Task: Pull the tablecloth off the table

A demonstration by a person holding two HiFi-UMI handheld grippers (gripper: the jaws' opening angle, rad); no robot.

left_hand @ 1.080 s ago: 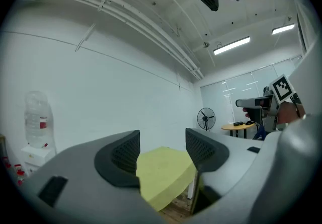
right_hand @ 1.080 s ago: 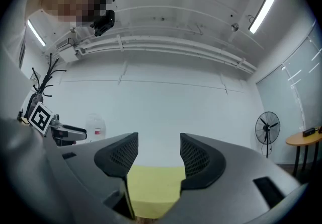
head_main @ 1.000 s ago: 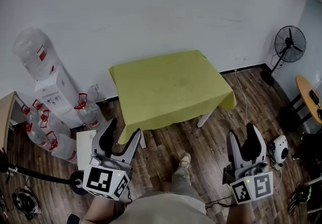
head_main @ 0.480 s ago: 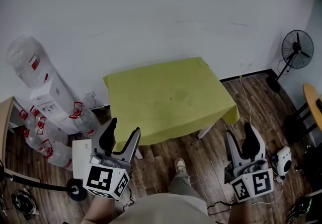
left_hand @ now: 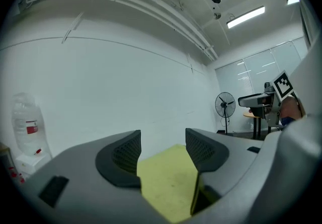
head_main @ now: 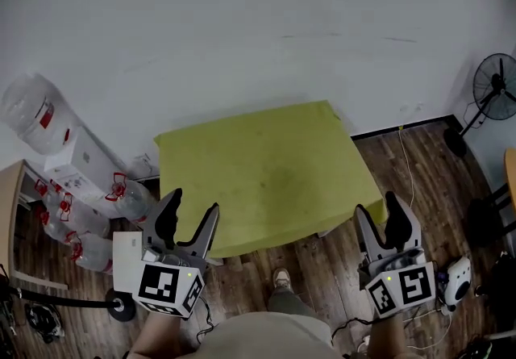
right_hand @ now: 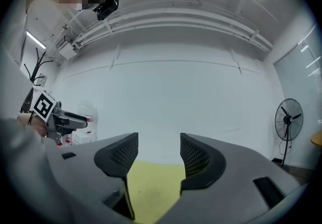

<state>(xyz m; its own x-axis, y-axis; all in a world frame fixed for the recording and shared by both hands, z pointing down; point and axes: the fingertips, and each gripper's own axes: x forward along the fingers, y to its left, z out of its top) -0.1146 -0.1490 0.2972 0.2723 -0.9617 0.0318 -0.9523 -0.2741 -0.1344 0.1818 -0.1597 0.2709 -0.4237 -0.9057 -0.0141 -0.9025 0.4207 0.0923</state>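
A yellow-green tablecloth (head_main: pixel 262 176) covers a small table against the white wall; its edges hang over the near side and right corner. My left gripper (head_main: pixel 187 216) hovers open just short of the cloth's near left corner, nothing between its fingers. My right gripper (head_main: pixel 380 216) stands open beside the near right corner, also holding nothing. In the left gripper view the cloth (left_hand: pixel 168 182) shows between the open jaws, some way ahead. The right gripper view shows the cloth (right_hand: pixel 151 188) the same way, beyond its spread jaws.
A water dispenser (head_main: pixel 68 168) with several spare bottles (head_main: pixel 121 196) stands left of the table. A standing fan (head_main: pixel 498 95) is at the far right, a cable (head_main: pixel 407 180) runs along the wooden floor, and a white device (head_main: pixel 458 281) lies by my right gripper. My foot (head_main: pixel 280 278) is below the table.
I have moved closer to the table: it sits lower and nearer in the head view. Both grippers now reach its near edge, still open.
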